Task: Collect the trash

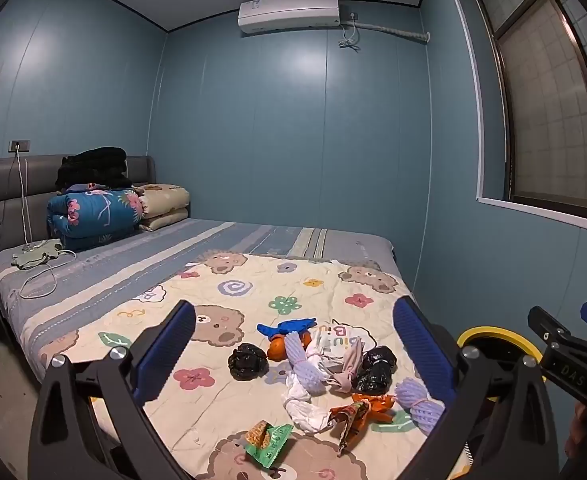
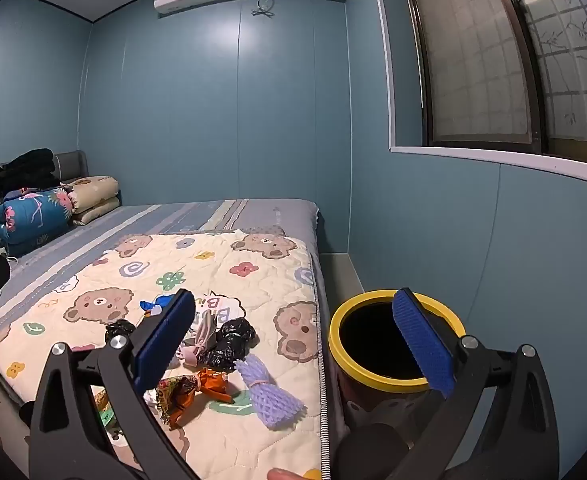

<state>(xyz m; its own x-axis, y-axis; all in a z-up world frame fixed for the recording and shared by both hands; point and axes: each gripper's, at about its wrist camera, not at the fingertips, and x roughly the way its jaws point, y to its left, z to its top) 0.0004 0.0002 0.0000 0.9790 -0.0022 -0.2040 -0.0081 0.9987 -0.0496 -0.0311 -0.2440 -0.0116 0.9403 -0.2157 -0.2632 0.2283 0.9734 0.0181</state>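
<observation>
Trash lies on the bear-print quilt: a green snack wrapper, an orange wrapper, two purple foam nets, black bags, white tissue, a blue scrap and an orange fruit. My left gripper is open and empty above the pile. My right gripper is open and empty, between the quilt edge and the yellow-rimmed bin. The near purple net and orange wrapper lie by its left finger.
The bin stands on the floor between the bed's right side and the blue wall. Folded blankets and dark clothes lie at the headboard. A charger cable trails over the striped sheet. A window is at the right.
</observation>
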